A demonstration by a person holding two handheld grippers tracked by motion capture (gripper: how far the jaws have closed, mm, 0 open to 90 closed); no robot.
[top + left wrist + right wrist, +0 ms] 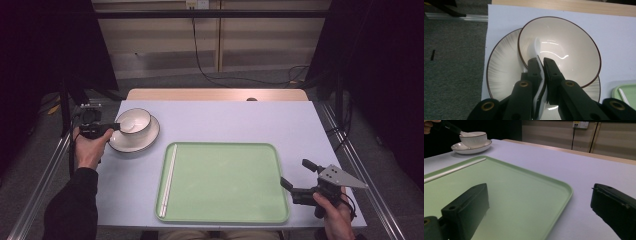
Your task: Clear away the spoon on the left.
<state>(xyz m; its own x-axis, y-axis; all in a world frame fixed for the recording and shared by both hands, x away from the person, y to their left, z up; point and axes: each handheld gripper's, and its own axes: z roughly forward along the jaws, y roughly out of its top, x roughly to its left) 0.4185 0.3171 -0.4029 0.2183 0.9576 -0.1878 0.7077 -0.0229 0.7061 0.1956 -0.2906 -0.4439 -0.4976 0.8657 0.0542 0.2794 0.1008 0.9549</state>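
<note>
A white bowl (134,121) with a dark rim stands on a ribbed white plate (145,140) at the table's back left. A white spoon (536,47) lies in the bowl (564,45), its handle leaning over the near rim. My left gripper (541,61) is shut on that handle, and I also see this gripper (116,127) at the bowl's left side. My right gripper (295,175) is open at the front right, its jaws straddling the right edge of the green tray (225,182) with nothing between them.
A pair of white chopsticks (168,180) lies along the tray's left side. The table's pale cover (240,120) ends at a wooden strip at the back. Metal rails run along both sides of the table.
</note>
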